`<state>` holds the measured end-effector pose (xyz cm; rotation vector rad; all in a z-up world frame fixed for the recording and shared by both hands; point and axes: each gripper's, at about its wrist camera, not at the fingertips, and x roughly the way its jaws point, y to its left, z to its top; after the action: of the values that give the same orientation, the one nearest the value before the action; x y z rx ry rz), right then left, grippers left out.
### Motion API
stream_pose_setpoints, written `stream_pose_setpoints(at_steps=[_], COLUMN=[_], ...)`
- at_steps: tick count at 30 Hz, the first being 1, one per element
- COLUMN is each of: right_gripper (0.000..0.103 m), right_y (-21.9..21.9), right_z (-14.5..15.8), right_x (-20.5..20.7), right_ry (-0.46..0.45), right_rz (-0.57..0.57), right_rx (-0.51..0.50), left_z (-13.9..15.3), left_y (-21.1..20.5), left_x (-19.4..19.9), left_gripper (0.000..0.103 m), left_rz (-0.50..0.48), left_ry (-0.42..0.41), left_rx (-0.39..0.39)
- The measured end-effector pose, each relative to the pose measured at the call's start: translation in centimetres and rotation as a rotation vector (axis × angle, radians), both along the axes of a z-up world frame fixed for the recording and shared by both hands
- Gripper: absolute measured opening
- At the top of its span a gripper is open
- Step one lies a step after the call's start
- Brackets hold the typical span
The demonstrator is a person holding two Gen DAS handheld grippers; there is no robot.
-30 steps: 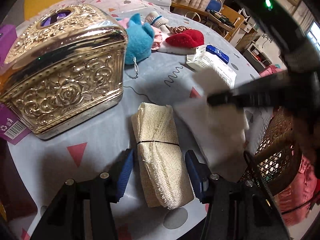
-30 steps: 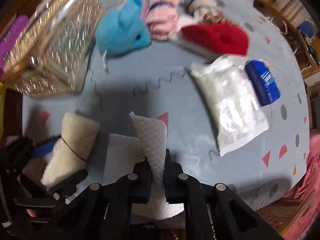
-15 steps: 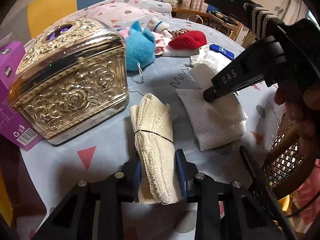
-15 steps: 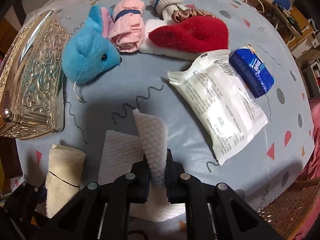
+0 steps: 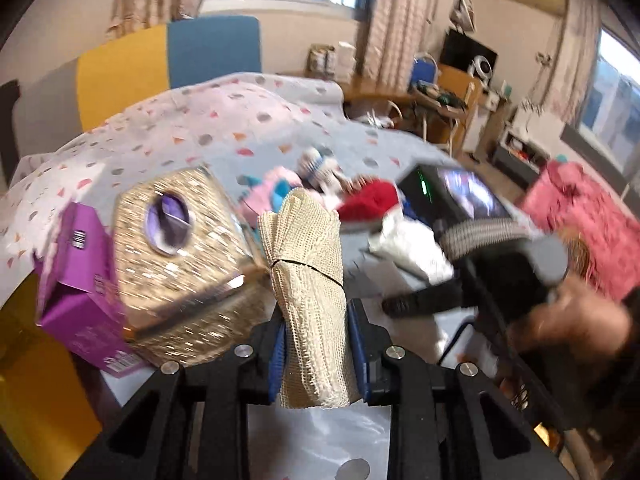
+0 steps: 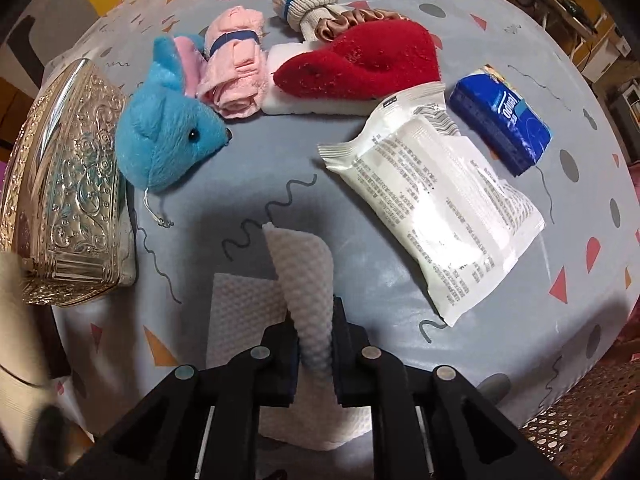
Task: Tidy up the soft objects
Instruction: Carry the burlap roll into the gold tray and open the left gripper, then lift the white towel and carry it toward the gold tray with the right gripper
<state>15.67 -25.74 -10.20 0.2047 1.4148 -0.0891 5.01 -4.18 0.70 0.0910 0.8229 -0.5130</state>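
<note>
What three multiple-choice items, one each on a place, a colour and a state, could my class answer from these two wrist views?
1. Where does the blue tissue pack lie?
A. on the metal box
B. beside the white packet
C. under the red slipper

2. What colour is the plush mouse?
A. green
B. blue
C. yellow

3. What does the left hand-held gripper hold?
A. nothing
B. the slipper
C. the mesh roll

Answers: 1 B, the pack sits at the packet's far side. 2 B, its fur is blue. 3 C, both fingers press the roll.

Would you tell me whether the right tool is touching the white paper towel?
Touching: the right wrist view shows the right tool pinching the white paper towel.
</note>
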Motion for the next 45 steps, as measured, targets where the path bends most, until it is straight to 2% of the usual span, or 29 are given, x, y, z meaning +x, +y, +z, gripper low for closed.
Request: stream_pose_setpoints(at_steps=[8, 12, 15, 19, 24, 28, 34, 36, 37, 41, 45], right_gripper=[0.012, 0.012, 0.012, 0.012, 0.012, 0.012, 0.012, 0.012, 0.012, 0.012, 0.012], right_y=[2.3, 4.5, 5.6, 7.1, 9.7, 10.5, 9.9, 9.8, 9.7, 9.8, 9.1], right_z=[0.0, -0.3, -0.9, -0.8, -1.1, -1.2, -0.5, -0.8, -0.7, -1.0, -2.3], right_x=[-1.2, -2.1, -2.5, -3.3, -4.5, -5.4, -6.1, -6.0, -6.2, -6.4, -5.7], right_ry=[-0.047, -0.068, -0.083, -0.111, -0.162, -0.179, -0.189, -0.191, -0.193, -0.196, -0.204], right_rz=[0.022, 0.039, 0.059, 0.087, 0.134, 0.122, 0.108, 0.108, 0.106, 0.101, 0.099], right_rx=[-0.081, -0.114, -0.146, -0.199, -0.284, -0.286, -0.271, -0.273, -0.272, -0.267, -0.263], left_z=[5.0, 7.3, 7.7, 5.5, -0.7, -4.1, -5.1, -4.8, -4.6, -4.1, -3.8], left_y=[5.9, 11.0, 14.8, 19.9, 24.5, 26.2, 27.3, 27.1, 27.1, 26.6, 25.9], left_x=[1.5, 1.8, 1.6, 1.6, 2.0, 3.3, 7.1, 7.5, 7.6, 6.4, 4.3], left_gripper=[0.028, 0.029, 0.03, 0.03, 0.031, 0.033, 0.039, 0.054, 0.057, 0.063, 0.063], left_rz=[0.134, 0.254, 0.352, 0.503, 0.673, 0.722, 0.754, 0.748, 0.752, 0.751, 0.747], left_ry=[-0.069, -0.12, -0.144, -0.115, 0.033, 0.105, 0.166, 0.169, 0.166, 0.148, 0.127], left_rx=[-0.129, -0.184, -0.187, -0.122, -0.046, -0.033, -0.07, -0.08, -0.084, -0.074, -0.061])
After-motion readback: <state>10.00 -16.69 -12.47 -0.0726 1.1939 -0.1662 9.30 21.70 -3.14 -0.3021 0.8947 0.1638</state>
